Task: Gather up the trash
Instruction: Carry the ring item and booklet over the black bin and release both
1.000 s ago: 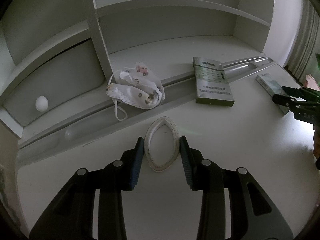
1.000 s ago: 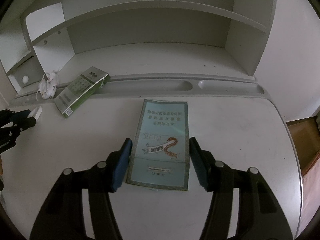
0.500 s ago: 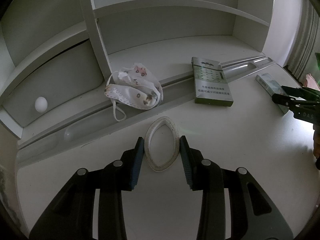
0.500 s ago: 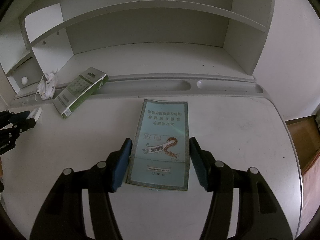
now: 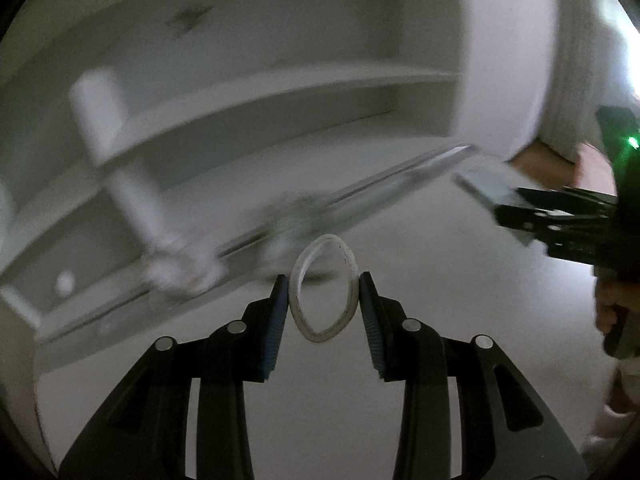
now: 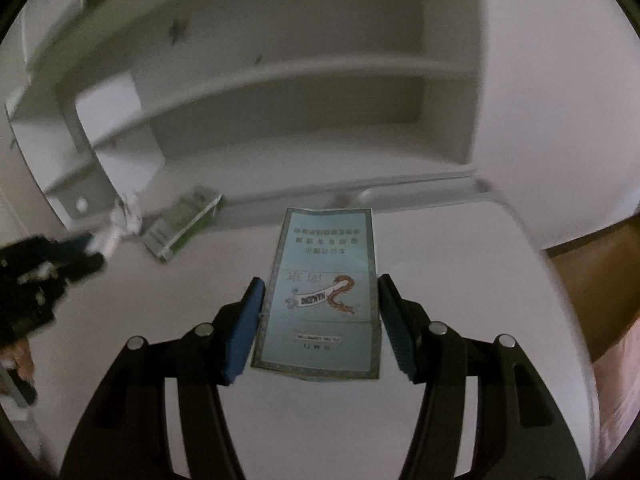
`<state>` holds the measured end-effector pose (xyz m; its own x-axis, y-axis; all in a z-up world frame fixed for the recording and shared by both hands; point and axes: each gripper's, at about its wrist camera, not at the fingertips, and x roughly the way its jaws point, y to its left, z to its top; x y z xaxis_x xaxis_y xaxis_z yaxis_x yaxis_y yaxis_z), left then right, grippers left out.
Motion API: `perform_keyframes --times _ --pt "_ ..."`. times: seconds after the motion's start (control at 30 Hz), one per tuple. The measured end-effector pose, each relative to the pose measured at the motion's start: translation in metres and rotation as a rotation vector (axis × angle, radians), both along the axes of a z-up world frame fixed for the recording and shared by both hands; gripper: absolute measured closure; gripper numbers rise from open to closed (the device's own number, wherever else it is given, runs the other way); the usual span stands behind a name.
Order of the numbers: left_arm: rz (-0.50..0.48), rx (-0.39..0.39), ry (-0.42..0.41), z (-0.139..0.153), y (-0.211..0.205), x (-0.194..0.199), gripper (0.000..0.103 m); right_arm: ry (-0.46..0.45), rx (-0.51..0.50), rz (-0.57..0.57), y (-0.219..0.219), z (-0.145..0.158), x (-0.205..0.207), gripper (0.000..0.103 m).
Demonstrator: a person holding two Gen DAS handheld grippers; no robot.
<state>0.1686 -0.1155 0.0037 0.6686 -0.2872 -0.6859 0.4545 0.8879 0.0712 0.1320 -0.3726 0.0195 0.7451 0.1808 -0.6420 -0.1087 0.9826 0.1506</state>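
My left gripper point(image 5: 323, 278) is shut on a white flexible ring point(image 5: 351, 280), squeezed into an oval between the blue pads and held above the white desk point(image 5: 360, 420). In the right wrist view my right gripper point(image 6: 321, 280) is shut on a flat light-blue cardboard pack point(image 6: 324, 264) with a dragon print, gripped by its long edges and raised off the desk. From the left wrist camera the right gripper point(image 5: 560, 220) shows at the right edge, carrying the pack point(image 5: 484, 184). The left gripper point(image 6: 40, 272) appears at the left of the right wrist view.
A green-and-white carton point(image 6: 182, 222) and a crumpled white face mask point(image 6: 128, 208) lie by the groove at the back of the desk. A white shelf unit point(image 6: 280, 80) rises behind. The desk's right edge point(image 6: 560, 300) drops to a brown floor.
Both grippers have lifted and drawn back from the desk with the ring and the blue pack still gripped. The shelf now sits lower and farther away, and the views are blurred.
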Motion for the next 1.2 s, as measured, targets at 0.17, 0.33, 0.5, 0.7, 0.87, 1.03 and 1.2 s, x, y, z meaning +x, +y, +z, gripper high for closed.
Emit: perform_keyframes --times 0.17,0.33,0.5,0.7,0.87,1.03,1.2 --pt "-0.241 0.016 -0.002 0.013 -0.130 -0.042 0.068 -0.062 0.108 -0.118 -0.097 0.024 -0.068 0.046" --pt "-0.513 0.015 0.041 0.004 -0.268 -0.108 0.068 -0.045 0.177 -0.288 -0.210 0.013 -0.155 0.046" --pt "-0.739 0.030 0.093 -0.019 -0.379 -0.176 0.068 0.042 0.202 -0.494 -0.318 -0.030 -0.249 0.046" --pt "-0.869 0.093 0.258 -0.101 -0.464 -0.230 0.068 0.251 0.277 -0.616 -0.389 -0.128 -0.310 0.046" --pt "-0.788 0.266 0.512 -0.232 -0.495 -0.224 0.068 0.516 0.455 -0.597 -0.408 -0.249 -0.310 0.046" --pt "-0.747 0.357 0.591 -0.290 -0.495 -0.222 0.068 0.599 0.494 -0.582 -0.410 -0.281 -0.307 0.047" --pt "-0.745 0.355 0.610 -0.296 -0.508 -0.211 0.068 0.623 0.489 -0.583 -0.410 -0.289 -0.307 0.047"
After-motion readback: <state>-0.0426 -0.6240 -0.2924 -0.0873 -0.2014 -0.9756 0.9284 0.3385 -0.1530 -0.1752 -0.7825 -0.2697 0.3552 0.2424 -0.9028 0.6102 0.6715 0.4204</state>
